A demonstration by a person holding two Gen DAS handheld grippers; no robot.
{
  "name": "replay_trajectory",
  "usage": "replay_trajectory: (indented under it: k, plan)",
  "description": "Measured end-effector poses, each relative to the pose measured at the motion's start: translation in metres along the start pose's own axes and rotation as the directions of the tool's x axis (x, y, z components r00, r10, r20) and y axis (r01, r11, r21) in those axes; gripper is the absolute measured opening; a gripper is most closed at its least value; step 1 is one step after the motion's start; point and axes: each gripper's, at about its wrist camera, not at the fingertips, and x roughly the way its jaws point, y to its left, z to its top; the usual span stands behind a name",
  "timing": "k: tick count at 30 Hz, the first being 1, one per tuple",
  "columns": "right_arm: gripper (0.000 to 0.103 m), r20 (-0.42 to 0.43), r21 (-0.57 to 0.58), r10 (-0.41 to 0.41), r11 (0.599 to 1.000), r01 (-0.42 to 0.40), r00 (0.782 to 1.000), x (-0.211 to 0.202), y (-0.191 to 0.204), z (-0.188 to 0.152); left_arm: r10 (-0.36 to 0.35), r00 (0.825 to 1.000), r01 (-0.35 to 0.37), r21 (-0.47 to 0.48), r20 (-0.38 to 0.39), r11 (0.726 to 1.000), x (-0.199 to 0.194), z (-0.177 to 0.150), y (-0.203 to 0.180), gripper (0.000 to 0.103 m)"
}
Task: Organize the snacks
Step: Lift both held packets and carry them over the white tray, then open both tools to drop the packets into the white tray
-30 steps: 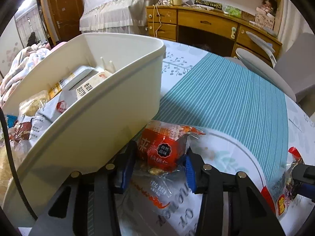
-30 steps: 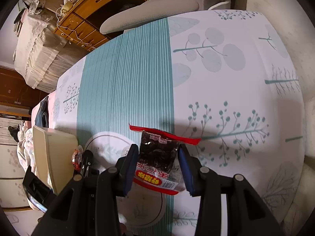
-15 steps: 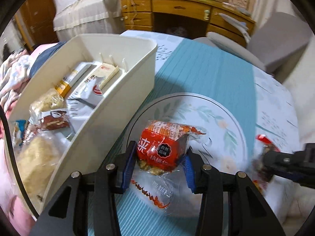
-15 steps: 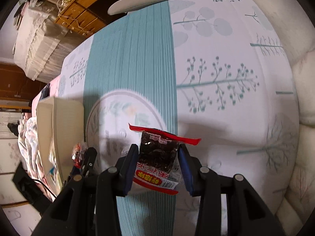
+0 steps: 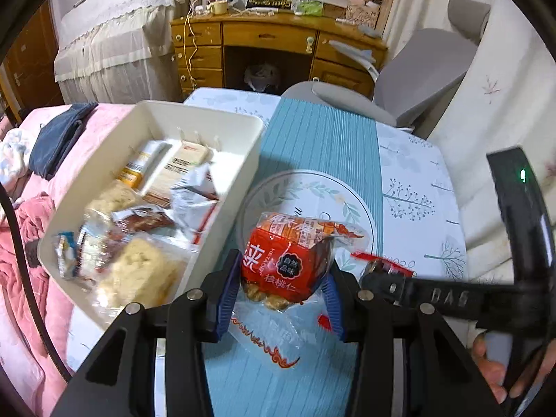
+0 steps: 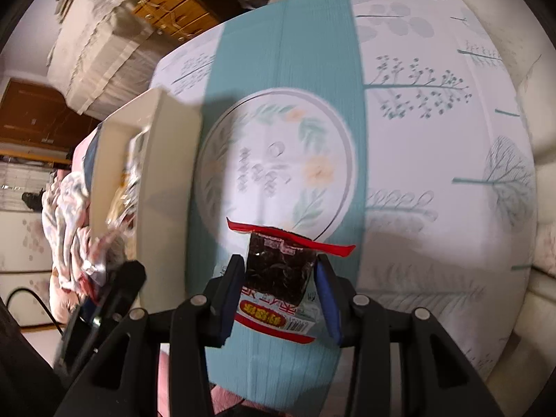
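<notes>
2 light, crinkly packets are held clear of the table: the red walnut packet pinched by the left gripper beside the snack bin, the dark dried-fruit packet by the right gripper. Slippery film is best gripped mid-body.

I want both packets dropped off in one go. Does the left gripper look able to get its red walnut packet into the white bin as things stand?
Probably yes. The left gripper, shut on the red walnut packet, hangs beside the white bin, whose open top has nothing over it.
</notes>
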Motion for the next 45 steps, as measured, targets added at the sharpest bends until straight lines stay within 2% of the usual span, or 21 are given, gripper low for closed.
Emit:
replay_trajectory:
  k: [10, 16, 24, 30, 34, 36, 37, 38, 40, 42, 45]
  plan:
    - [0.042, 0.059, -0.083, 0.041, 0.996, -0.036, 0.997, -0.002, 0.067, -0.062, -0.024, 0.996, 0.026, -0.016, 0.082, 1.000, -0.045, 0.008, 0.080, 0.043]
    - [0.042, 0.125, -0.069, 0.065, 0.996, -0.056, 0.990, -0.002, 0.108, -0.088, -0.063, 0.993, 0.060, 0.031, 0.100, 0.998, -0.055, 0.022, 0.131, 0.043]
    - [0.042, 0.261, -0.043, 0.109, 0.994, -0.102, 0.959, 0.005, 0.170, -0.103, -0.113, 0.991, 0.106, 0.096, 0.074, 0.990, -0.047, 0.038, 0.195, 0.043]
    - [0.042, 0.311, -0.029, 0.123, 0.992, -0.120, 0.942, 0.023, 0.211, -0.102, -0.119, 0.991, 0.110, 0.122, 0.068, 0.986, -0.036, 0.051, 0.234, 0.044]
    - [0.043, 0.342, -0.023, 0.138, 0.990, -0.139, 0.929, 0.035, 0.231, -0.098, -0.111, 0.991, 0.102, 0.123, 0.069, 0.987, -0.028, 0.059, 0.254, 0.049]
    - [0.044, 0.353, -0.017, 0.144, 0.989, -0.148, 0.925, 0.039, 0.237, -0.098, -0.114, 0.991, 0.104, 0.127, 0.070, 0.986, -0.026, 0.061, 0.257, 0.063]
    - [0.045, 0.358, -0.008, 0.141, 0.989, -0.148, 0.923, 0.042, 0.238, -0.098, -0.116, 0.991, 0.107, 0.128, 0.072, 0.986, -0.025, 0.063, 0.260, 0.071]
    - [0.047, 0.359, -0.001, 0.141, 0.989, -0.151, 0.923, 0.044, 0.238, -0.098, -0.123, 0.990, 0.113, 0.127, 0.074, 0.986, -0.024, 0.063, 0.260, 0.072]
    - [0.067, 0.354, 0.022, 0.136, 0.988, -0.154, 0.925, 0.048, 0.237, -0.098, -0.141, 0.988, 0.131, 0.129, 0.067, 0.983, -0.023, 0.065, 0.260, 0.072]
    - [0.073, 0.367, 0.050, 0.125, 0.987, -0.154, 0.922, 0.047, 0.234, -0.102, -0.152, 0.987, 0.143, 0.129, 0.056, 0.981, -0.021, 0.064, 0.260, 0.072]
    - [0.074, 0.382, 0.090, 0.100, 0.985, -0.145, 0.919, 0.044, 0.227, -0.110, -0.172, 0.985, 0.168, 0.125, 0.023, 0.978, -0.018, 0.061, 0.257, 0.072]
